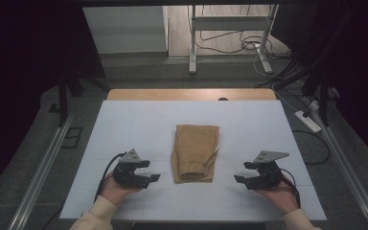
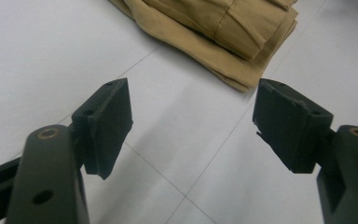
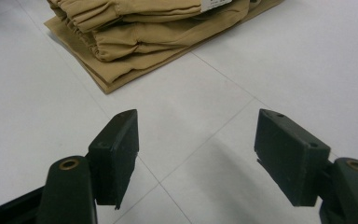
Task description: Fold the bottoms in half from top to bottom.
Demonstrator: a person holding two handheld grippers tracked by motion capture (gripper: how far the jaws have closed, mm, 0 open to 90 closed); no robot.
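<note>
A folded tan garment (image 1: pixel 194 153) lies flat in the middle of the white table top (image 1: pixel 139 120). My left gripper (image 1: pixel 151 171) rests to its left, open, jaws pointing at the cloth with nothing between them. My right gripper (image 1: pixel 239 172) sits to the garment's right, also open and empty. In the left gripper view the garment's folded corner (image 2: pixel 223 32) lies just beyond the gripper (image 2: pixel 192 116). In the right gripper view the elastic-gathered edge of the garment (image 3: pixel 135 32) lies ahead and to the left of the gripper (image 3: pixel 196 149).
The white surface covers a wooden table whose far edge (image 1: pixel 191 94) shows at the back. Metal stand legs (image 1: pixel 192 43) and loose cables (image 1: pixel 239 45) lie on the floor behind. A power strip (image 1: pixel 307 120) sits on the floor at the right.
</note>
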